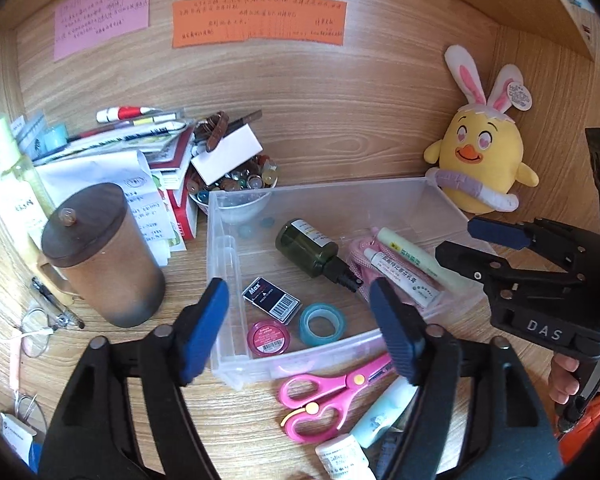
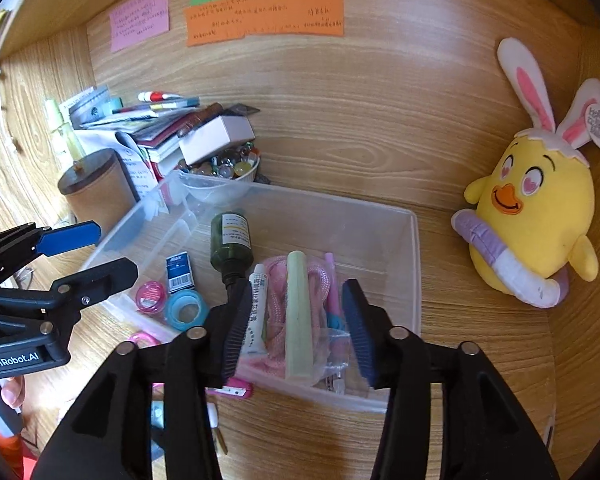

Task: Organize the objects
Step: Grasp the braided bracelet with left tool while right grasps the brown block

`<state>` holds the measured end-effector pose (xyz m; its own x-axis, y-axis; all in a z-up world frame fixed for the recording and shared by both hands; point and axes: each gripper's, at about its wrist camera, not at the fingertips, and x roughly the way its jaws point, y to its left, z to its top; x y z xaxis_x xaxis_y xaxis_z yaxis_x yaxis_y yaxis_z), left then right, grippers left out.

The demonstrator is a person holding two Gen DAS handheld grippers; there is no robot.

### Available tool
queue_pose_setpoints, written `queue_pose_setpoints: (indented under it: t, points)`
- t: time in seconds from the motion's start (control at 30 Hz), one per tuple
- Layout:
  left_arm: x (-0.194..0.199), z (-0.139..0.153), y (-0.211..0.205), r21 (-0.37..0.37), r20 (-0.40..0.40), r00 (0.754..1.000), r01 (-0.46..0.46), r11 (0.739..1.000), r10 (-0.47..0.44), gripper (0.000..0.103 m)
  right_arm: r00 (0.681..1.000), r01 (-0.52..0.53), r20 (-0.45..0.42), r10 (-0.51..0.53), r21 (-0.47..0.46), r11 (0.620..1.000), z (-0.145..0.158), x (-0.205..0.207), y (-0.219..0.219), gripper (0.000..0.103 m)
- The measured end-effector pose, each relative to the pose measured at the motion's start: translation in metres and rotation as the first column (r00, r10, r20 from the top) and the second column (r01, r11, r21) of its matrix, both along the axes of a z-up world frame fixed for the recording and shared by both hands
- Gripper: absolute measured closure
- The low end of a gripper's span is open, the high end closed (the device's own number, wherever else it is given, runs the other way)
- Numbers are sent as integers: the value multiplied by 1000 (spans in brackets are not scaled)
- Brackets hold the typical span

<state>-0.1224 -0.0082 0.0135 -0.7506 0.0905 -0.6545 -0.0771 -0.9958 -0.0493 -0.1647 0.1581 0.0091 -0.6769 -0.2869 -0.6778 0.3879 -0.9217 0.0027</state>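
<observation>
- Left gripper [image 1: 300, 328] hangs over the near edge of a clear plastic bin [image 1: 236, 280] — jaws apart, nothing between them.
- In the bin: green bottle [image 1: 306, 250], tape roll [image 1: 323, 323], pink tin [image 1: 267, 337].
- Pink scissors [image 1: 324, 396] lie just outside.
- Right gripper [image 1: 472, 246] at right, jaws parted.
</observation>
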Motion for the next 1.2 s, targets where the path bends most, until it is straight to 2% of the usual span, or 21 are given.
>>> queue_pose_setpoints:
  t: [0.07,0.23,0.53,0.7,0.83,1.0,1.07,1.2]
  points:
    - [9,4,0,-13,-23,1000,-5,1000,5,14,1000,-3,-14,3,-9,1000,5,9,2,46]
    - [30,7,-5,-19,-32,999,-5,1000,4,13,999,-20,-31,19,-26,999,11,32,3,36]
    - [66,-22,-15,-41,59,998,-3,999,6,13,998,-61,3,61,-11,998,-7,71,-2,33]
    - [85,-45,-13,-54,117,993,16,998,-10,13,996,-70,57,68,36,997,-34,83,-6,33]
    - [96,-62,-10,-63,163,986,36,997,-26,13,986,-96,145,88,49,994,-59,89,-1,33]
    - [100,-78,-14,-25,211,977,34,999,-28,13,977,-86,199,75,44,995,-77,89,5,33]
    - [100,-82,-14,-16,222,975,29,999,-25,13,969,-97,230,87,31,995,-82,86,6,33]
    - [101,-86,-14,-42,208,978,-2,999,11,13,969,-118,223,108,35,992,-80,82,-1,34]
